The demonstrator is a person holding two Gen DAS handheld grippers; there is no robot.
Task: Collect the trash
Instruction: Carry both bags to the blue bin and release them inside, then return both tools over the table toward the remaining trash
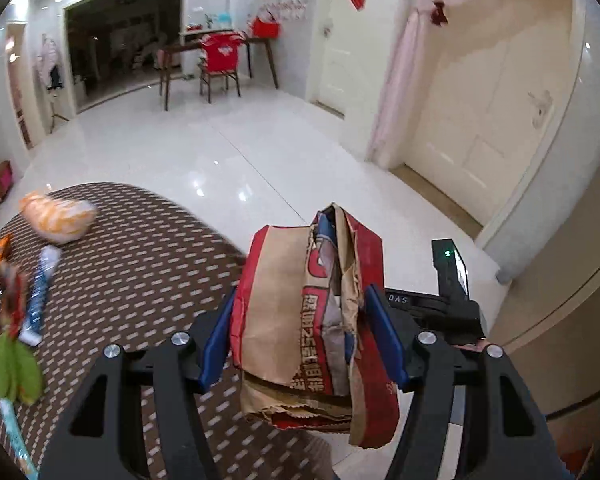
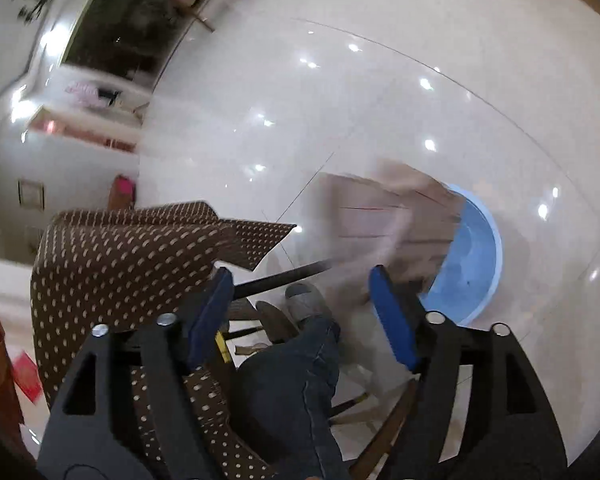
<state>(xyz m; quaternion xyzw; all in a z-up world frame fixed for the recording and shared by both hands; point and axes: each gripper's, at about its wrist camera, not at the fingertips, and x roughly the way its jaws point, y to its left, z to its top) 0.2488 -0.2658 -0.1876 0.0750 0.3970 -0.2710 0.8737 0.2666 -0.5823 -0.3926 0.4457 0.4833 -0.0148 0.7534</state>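
Observation:
My left gripper [image 1: 300,312] is shut on a crumpled red and brown paper bag [image 1: 300,320], held upright above the edge of a table with a brown dotted cloth [image 1: 140,272]. More trash lies on that table at the left: an orange and white wrapper [image 1: 58,216], a blue and white wrapper [image 1: 40,292] and a green wrapper [image 1: 14,368]. My right gripper [image 2: 300,300] is open and empty, pointing down at the floor. A blurred brown paper piece [image 2: 396,216] hangs in the air over a blue basin [image 2: 472,256] on the floor.
The table cloth [image 2: 112,264] hangs at the left of the right wrist view. The person's jeans leg [image 2: 288,384] and grey slipper [image 2: 304,300] are below the right gripper. A white door [image 1: 472,120], a chair [image 1: 220,64] and a white tiled floor [image 1: 228,152] lie beyond.

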